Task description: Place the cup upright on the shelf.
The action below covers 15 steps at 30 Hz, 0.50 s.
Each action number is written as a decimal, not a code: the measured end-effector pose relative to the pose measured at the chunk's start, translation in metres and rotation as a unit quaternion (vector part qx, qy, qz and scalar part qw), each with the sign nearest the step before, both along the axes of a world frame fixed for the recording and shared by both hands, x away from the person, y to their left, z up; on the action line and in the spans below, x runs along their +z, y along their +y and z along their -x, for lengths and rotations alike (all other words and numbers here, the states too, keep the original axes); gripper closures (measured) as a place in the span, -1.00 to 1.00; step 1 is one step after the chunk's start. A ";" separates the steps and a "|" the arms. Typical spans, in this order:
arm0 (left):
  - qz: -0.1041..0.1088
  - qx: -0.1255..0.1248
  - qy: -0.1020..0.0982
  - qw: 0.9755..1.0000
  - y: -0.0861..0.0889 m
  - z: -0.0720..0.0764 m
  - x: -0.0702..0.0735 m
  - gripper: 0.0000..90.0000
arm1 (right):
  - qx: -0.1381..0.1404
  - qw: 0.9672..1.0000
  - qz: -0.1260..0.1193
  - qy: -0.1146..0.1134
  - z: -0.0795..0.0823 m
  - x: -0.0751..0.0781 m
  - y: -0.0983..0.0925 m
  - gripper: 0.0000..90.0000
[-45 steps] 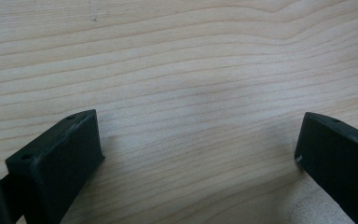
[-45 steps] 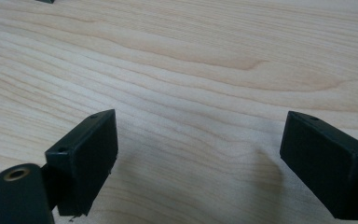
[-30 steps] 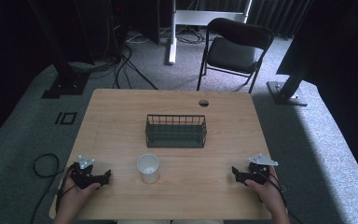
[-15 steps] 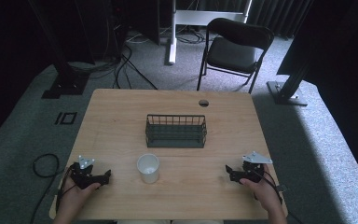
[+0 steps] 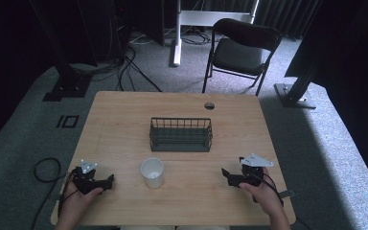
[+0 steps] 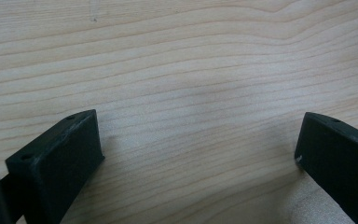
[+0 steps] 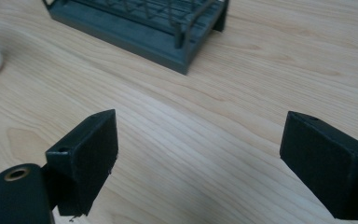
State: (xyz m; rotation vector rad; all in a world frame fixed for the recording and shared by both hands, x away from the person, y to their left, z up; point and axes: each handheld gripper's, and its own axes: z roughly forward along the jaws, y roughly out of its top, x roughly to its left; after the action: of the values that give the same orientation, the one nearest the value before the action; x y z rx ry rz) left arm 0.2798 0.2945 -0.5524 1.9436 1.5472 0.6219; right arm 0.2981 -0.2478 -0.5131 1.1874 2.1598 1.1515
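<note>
Table (image 5: 124,124): pale wood, and it carries everything you are working with; a small round hole sits near its far edge, right of centre.
Wire basket (image 5: 181,135): dark, oblong, standing at the middle of the table, a little toward the far edge. In your right gripper view its near corner (image 7: 186,51) sits ahead and to the upper left of the jaws.
White cup (image 5: 152,172): upright, mouth up, near the table's near edge, just left of centre and in front of the basket's left end; it touches nothing.
Your right gripper (image 5: 226,173): near the near right corner, pointing left toward the cup but well apart from it. Jaws spread wide, bare wood between them (image 7: 198,144).
Your left gripper (image 5: 109,179): close to the near left corner, pointing right at the cup, near but not touching. Jaws wide apart over bare wood (image 6: 198,140).
</note>
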 end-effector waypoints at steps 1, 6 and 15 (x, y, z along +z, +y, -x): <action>0.000 0.000 0.000 1.000 0.000 0.000 0.000 -0.98 | 0.004 1.000 -0.001 0.000 0.000 0.000 0.002 -0.72; 0.000 0.000 0.000 1.000 0.000 0.000 0.000 -0.98 | 0.013 1.000 0.003 0.003 0.000 0.000 0.011 -0.71; 0.000 0.000 0.000 1.000 0.000 0.000 0.000 -0.98 | 0.038 0.999 0.010 0.002 0.000 0.001 0.029 -0.71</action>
State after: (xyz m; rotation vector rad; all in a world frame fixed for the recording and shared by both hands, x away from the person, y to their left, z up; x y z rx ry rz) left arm 0.2798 0.2945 -0.5524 1.9436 1.5470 0.6216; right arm 0.2982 -0.2189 -0.5118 1.1093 2.2317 1.1558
